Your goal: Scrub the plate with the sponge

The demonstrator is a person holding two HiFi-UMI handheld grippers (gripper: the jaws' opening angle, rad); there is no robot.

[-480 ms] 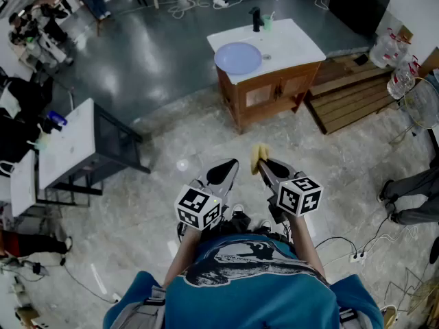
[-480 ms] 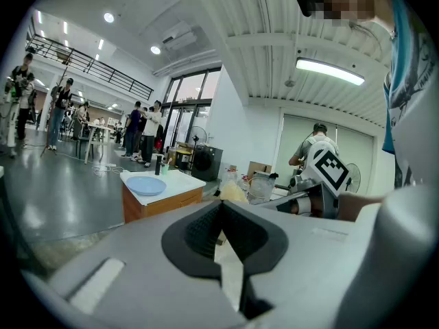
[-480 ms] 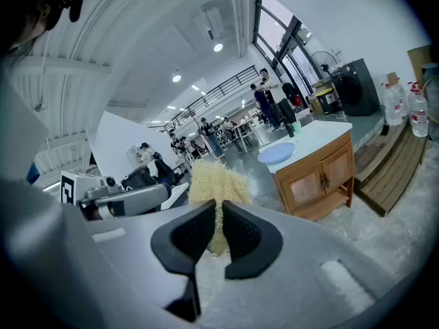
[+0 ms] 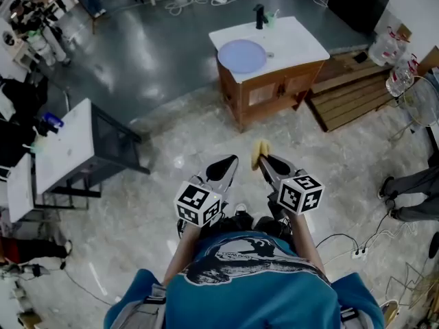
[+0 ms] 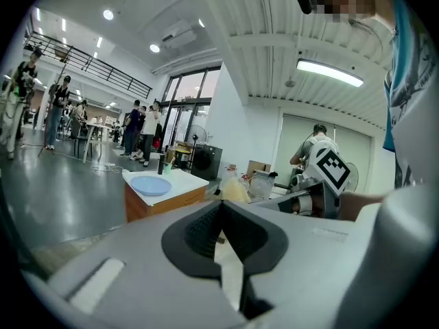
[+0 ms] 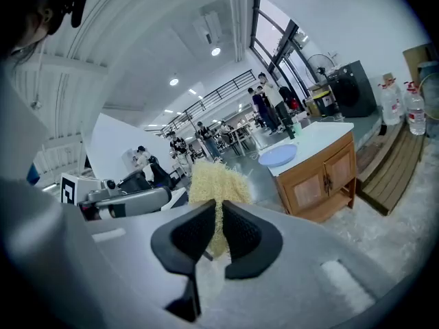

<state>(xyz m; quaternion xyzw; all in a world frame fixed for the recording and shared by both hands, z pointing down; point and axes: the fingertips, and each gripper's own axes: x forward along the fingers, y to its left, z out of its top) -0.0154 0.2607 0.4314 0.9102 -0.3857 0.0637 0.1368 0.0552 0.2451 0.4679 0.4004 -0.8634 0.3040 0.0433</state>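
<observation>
While I'm standing out on the pale tiled floor (image 4: 171,132), my right tongs (image 6: 219,208) are pinching the fuzzy yellow sponge (image 6: 214,180). The pads press on its lower part and the rest sticks up past the tips. My left tongs (image 5: 221,205) are pressed together with nothing in them. I hold both out in front of me, side by side and tipped a bit downward, with the marker cubes near my chest.

The light blue plate (image 4: 241,55) is well away from both of them. It lies flat on the white counter (image 4: 298,43) of the wooden cabinet (image 4: 271,91), at the left front corner. A black tap (image 4: 260,17) and a greenish cup (image 4: 269,21) stand along the counter's back edge.

Just right of the cabinet there's a wooden pallet (image 4: 350,91), with big water bottles (image 4: 394,46) beyond it. Off to my left is a white table (image 4: 65,146) on a dark frame. In the gripper views, people stand around further back in the hall.
</observation>
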